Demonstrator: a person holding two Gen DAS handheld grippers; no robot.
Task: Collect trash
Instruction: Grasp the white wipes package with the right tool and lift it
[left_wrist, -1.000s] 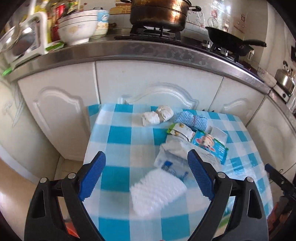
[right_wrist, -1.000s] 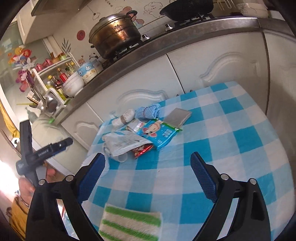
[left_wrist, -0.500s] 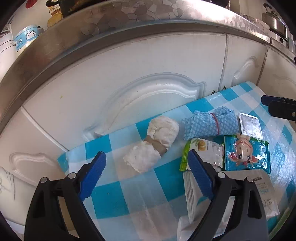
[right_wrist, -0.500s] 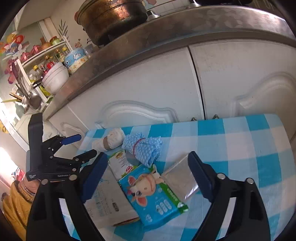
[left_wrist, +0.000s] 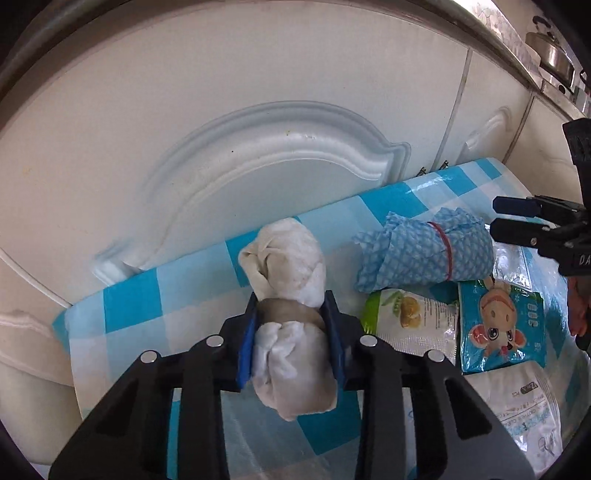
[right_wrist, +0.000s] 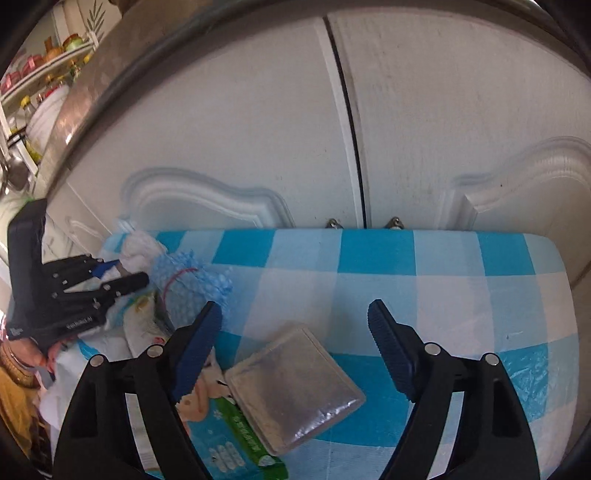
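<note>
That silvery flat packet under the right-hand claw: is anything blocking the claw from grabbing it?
Nothing visible does. The right gripper hangs open over the silver foil packet, which lies on top, overlapping the wet-wipes pack; the blue cloth bundle sits off to the side.

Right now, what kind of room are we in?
Most likely a home kitchen. White cabinet doors run under a steel counter edge; a kettle sits on the counter, and a rack of bottles and jars stands at far left. A checked tablecloth covers the table.
</note>
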